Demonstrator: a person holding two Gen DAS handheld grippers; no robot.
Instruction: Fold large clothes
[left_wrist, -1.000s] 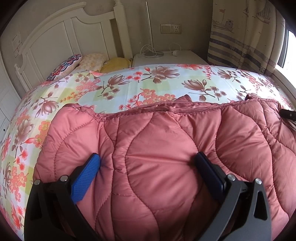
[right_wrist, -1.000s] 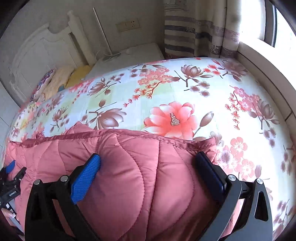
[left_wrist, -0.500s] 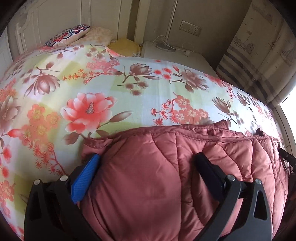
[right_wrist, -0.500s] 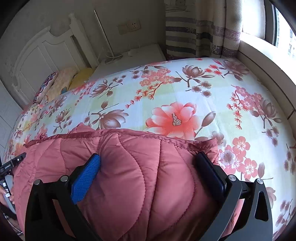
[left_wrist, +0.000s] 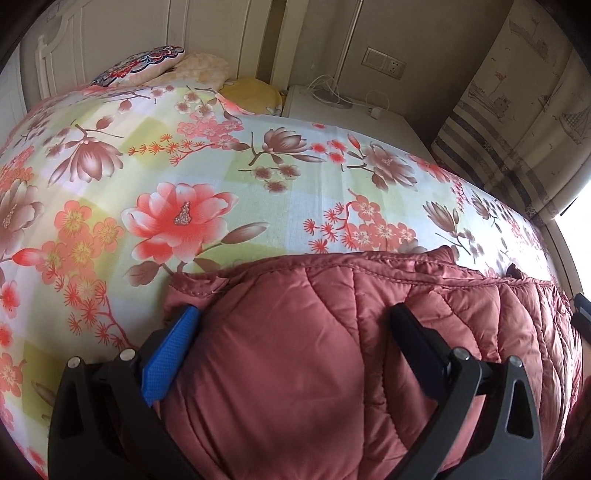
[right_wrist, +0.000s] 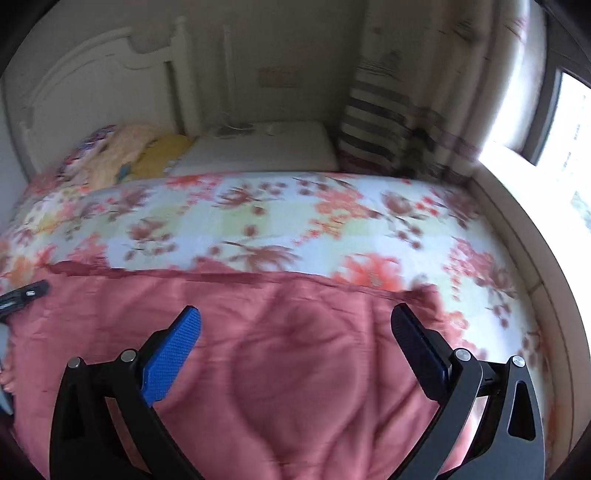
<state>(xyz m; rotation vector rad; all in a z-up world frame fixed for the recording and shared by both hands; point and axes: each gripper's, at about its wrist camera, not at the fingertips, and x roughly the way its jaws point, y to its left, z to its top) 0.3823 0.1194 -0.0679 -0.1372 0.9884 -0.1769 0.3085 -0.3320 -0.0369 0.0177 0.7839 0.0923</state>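
A: Where is the jacket (left_wrist: 295, 369) lying?

B: It is lying on the bed (left_wrist: 221, 177), across the near part of the flowered sheet, with its stitched edge running side to side. The pink quilted fabric is filling the lower half of both wrist views.

A: What is the left gripper (left_wrist: 295, 325) doing?

B: It is spread wide and gripping nothing. The padding is bulging up between its two fingers, and the blue pad (left_wrist: 170, 362) is sitting at the jacket's left corner, pressing against the fabric there.

A: And the right gripper (right_wrist: 295, 325)?

B: It is also standing wide apart with nothing clamped, hanging over the jacket near its right end. That view is blurring, so whether the fingers are touching the fabric cannot be told.

A: Anything else showing?

B: Pillows (left_wrist: 207, 66) are lying by the headboard (right_wrist: 92, 92), a white nightstand (right_wrist: 266, 147) is standing beside the bed, and a striped curtain (right_wrist: 399, 122) is hanging by the window.
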